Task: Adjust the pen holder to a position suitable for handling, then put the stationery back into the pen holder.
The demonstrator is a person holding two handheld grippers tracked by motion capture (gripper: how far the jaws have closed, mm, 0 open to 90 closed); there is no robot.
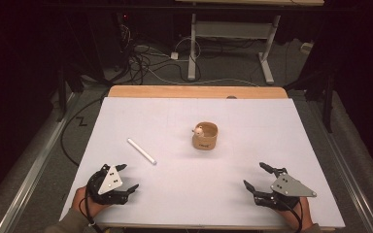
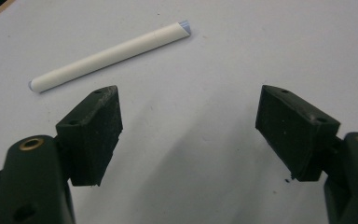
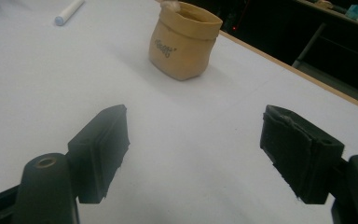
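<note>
A white stick-shaped marker (image 1: 141,151) lies flat on the white table top (image 1: 252,121), left of centre. In the left gripper view the same marker (image 2: 109,55) lies just beyond the jaws, apart from them. A small tan pouch (image 1: 205,135) stands upright near the table's middle, with a small pale object at its rim. Seen from the right gripper view, the pouch (image 3: 183,41) stands well beyond the jaws. My left gripper (image 1: 128,177) rests open near the front left edge, nothing between its jaws. At the front right my right gripper (image 1: 255,175) is open and holds nothing.
The white top covers a wooden desk whose far edge (image 1: 196,91) shows as a strip. Beyond it are a dark floor with cables (image 1: 145,60) and a white table frame (image 1: 233,43). Metal rails run along both sides.
</note>
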